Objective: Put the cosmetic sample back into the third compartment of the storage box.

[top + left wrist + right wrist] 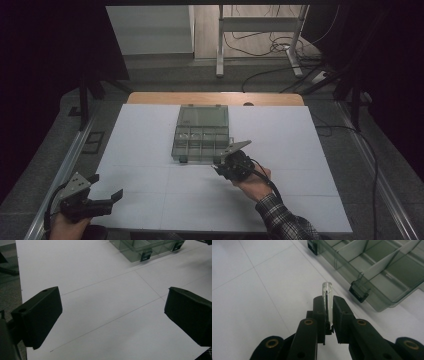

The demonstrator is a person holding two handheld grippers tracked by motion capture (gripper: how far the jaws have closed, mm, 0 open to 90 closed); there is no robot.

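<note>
A clear plastic organiser box (201, 134) with its lid folded back lies open at the middle of the white board; its divided compartments (372, 262) and black latches (359, 292) are close ahead in the right gripper view. My right gripper (223, 161) hovers just in front of the box's near right corner, shut on a small clear glass tube (327, 293) that sticks up between its jaws. My left gripper (106, 192) rests at the near left corner of the board, its jaws wide open over bare white surface (110, 305), with nothing between them.
The white board (150, 140) covers a wooden table (215, 98). Metal rails (60, 175) run along both sides. Behind the table, cables (270, 47) and a white desk frame (260, 30) stand on the floor. The box's corner (140, 250) sits far ahead of the left gripper.
</note>
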